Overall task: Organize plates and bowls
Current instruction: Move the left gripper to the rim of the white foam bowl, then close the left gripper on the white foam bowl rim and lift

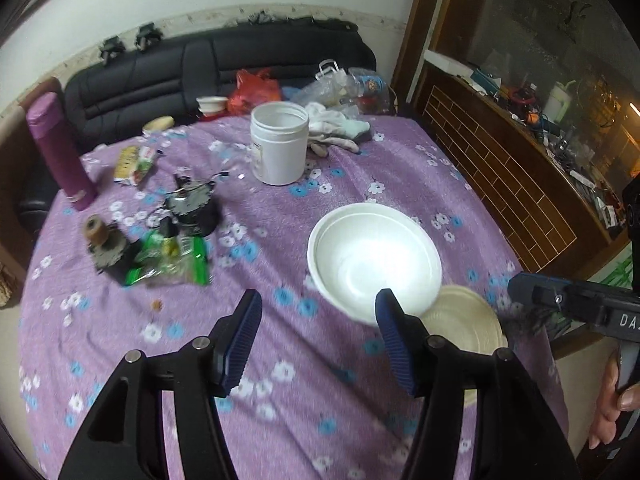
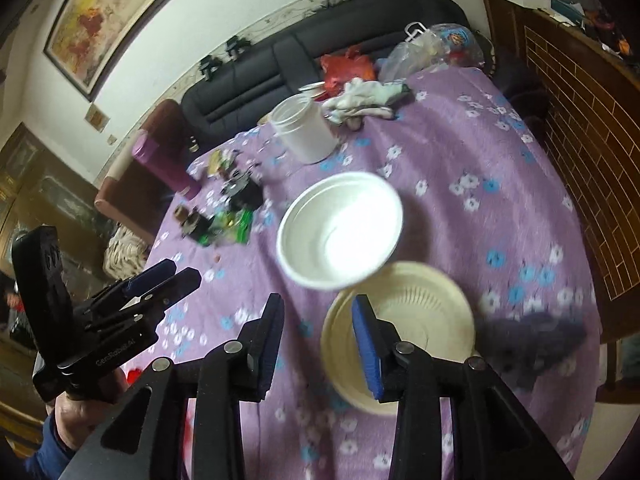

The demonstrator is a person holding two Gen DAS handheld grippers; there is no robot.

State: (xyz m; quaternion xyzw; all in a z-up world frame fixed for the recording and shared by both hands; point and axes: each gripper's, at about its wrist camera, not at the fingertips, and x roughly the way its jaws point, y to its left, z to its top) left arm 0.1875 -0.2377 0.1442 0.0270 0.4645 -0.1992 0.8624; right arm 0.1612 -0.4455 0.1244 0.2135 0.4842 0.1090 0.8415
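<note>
The white bowl (image 1: 374,262) stands upright on the surface (image 1: 280,360), which is covered with a purple flowered cloth. I take this bowl as the landmark. The cream plate (image 2: 400,332) lies on the near side of the bowl, just beside it; their rims seem to overlap in both views, but I cannot tell if they really touch.

The left claw (image 1: 320,340) is wide open and holds nothing. It hangs above the cloth on the near side of the bowl, and its right finger (image 1: 394,340) covers a part of the bowl's near rim. The right claw (image 2: 318,346) is also open and empty. Its right finger (image 2: 366,348) stands in front of the plate's left part, near the bowl.

Beyond the bowl stands an open white jar (image 1: 280,142), and behind the jar lie pale gloves (image 1: 340,128). Far left of the bowl stands a purple flask (image 1: 60,148), and a green packet (image 1: 172,258) lies between the flask and the bowl.
</note>
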